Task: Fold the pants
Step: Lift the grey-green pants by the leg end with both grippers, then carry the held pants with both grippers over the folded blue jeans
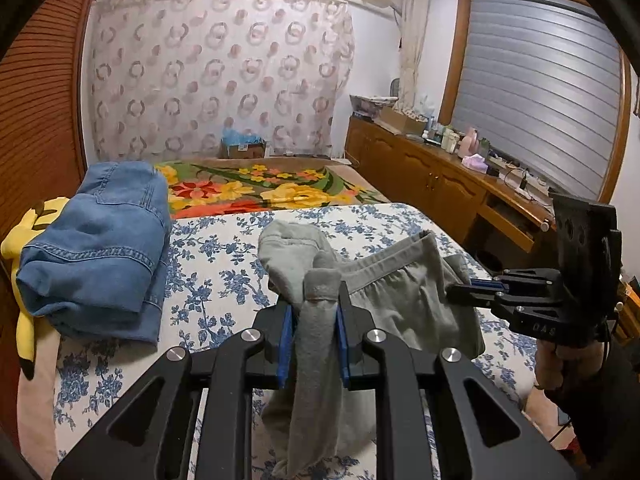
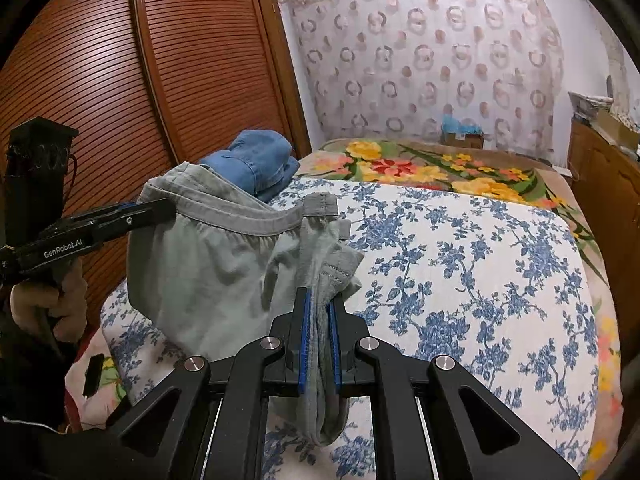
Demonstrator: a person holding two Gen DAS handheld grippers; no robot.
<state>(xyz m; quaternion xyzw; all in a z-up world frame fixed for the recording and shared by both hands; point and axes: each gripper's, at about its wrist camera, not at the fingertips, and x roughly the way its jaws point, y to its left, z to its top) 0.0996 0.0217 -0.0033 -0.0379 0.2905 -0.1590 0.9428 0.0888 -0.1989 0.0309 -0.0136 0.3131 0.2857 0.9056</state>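
Grey pants (image 1: 392, 292) hang over the floral bedsheet (image 1: 224, 264) — waistband stretched three to nine o'clock, left gripper (image 1: 314, 320) and right gripper (image 2: 320, 328) each pinching an end.

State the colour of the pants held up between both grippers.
Grey pants, clearest in the right wrist view.

Left tool (image 1: 316, 312) clamps grey pants (image 1: 404, 292); right tool (image 1: 476, 290) pinches their waistband.
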